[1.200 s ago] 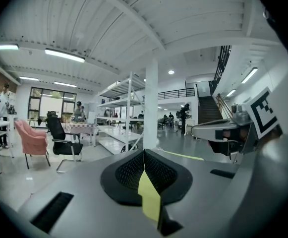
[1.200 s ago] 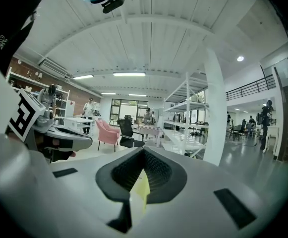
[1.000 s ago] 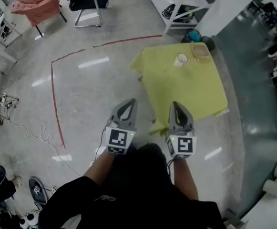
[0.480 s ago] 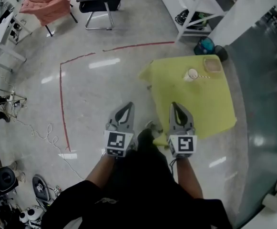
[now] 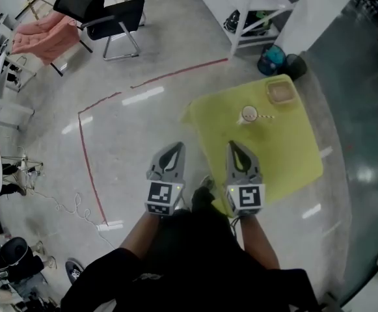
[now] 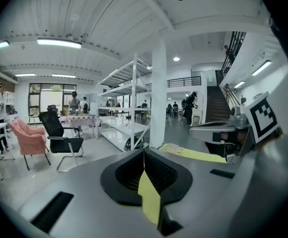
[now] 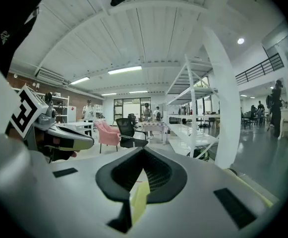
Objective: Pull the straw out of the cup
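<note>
Yellow table (image 5: 286,149) lies beyond left claw (image 5: 175,146) and right claw (image 5: 233,145), both pressed together.

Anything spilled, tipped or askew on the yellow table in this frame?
Nothing stands out. The cup stands upright on the yellow table, its straw sticking out sideways, a tan container beyond it; no spill shows. The left gripper and right gripper are shut, short of the cup.

Yellow table (image 5: 286,155) with cup (image 5: 248,116), container (image 5: 281,93)
</note>
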Motion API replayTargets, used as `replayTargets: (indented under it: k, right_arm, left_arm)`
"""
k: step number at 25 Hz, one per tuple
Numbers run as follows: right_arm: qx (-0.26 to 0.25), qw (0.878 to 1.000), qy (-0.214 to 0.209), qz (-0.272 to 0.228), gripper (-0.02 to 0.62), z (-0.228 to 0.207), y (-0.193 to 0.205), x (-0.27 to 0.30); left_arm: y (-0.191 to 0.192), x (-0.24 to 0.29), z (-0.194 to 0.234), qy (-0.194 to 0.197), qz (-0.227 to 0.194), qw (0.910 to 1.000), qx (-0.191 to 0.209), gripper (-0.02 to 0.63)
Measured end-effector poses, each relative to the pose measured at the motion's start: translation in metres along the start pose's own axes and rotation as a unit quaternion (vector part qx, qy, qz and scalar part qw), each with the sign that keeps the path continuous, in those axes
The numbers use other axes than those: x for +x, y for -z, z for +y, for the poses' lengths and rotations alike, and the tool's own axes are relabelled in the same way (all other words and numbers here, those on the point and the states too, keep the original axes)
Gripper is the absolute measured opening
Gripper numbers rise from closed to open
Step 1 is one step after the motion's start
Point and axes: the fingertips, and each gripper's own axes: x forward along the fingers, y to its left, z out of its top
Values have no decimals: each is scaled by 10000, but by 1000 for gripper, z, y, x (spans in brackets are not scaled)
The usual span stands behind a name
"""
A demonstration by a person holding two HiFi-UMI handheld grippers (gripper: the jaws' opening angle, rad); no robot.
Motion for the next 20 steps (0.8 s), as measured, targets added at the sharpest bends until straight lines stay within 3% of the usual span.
replayTargets:
  k: [5, 10, 17, 20]
  right_arm:
    - [179, 9998, 129, 32, 17, -34, 12, 15]
    - [403, 9985, 381, 20, 17, -53, 14, 23]
    - [614, 9927, 1030, 104, 17, -86, 26, 43]
    - [750, 9853, 1518, 230, 17, -101, 37, 52]
  left_arm:
    - [-10, 39, -15, 225, 143, 9995, 141, 44]
    - [-26, 73, -25, 586, 203, 9967, 527, 44]
    - [-35, 125, -38, 1378, 208, 9881, 645, 44]
    - [-27, 151, -38, 1859, 354, 9793, 713, 44]
